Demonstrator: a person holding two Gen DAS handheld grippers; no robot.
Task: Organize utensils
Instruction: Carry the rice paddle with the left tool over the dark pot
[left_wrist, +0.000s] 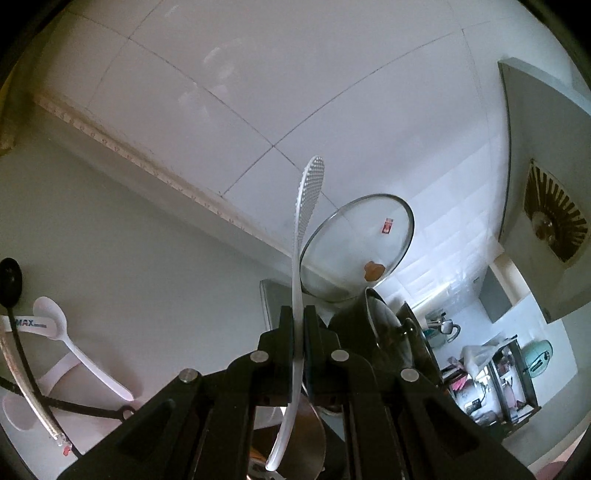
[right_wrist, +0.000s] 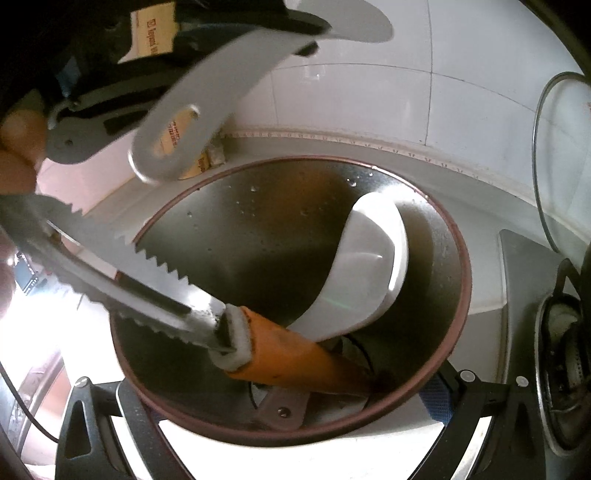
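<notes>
My left gripper (left_wrist: 298, 325) is shut on the thin handle of a white dimpled rice paddle (left_wrist: 309, 192), seen edge-on and pointing up toward the wall tiles. In the right wrist view the same paddle (right_wrist: 207, 96) hangs blurred above a dark pan (right_wrist: 258, 206), held by the left gripper (right_wrist: 295, 35) with a hand (right_wrist: 18, 155) behind it. In the pan lie a white ladle (right_wrist: 369, 266) and a serrated metal utensil (right_wrist: 155, 273) with an orange handle (right_wrist: 295, 354). My right gripper (right_wrist: 284, 410) stands wide open at the pan's near rim, with nothing held in it.
A glass lid (left_wrist: 356, 243) leans on the tiled wall, also seen as the glass lid (right_wrist: 561, 147) right of the pan. A white spoon (left_wrist: 74, 339) hangs on the left wall. A range hood (left_wrist: 546, 184) is at upper right, a gas burner (right_wrist: 565, 350) at right.
</notes>
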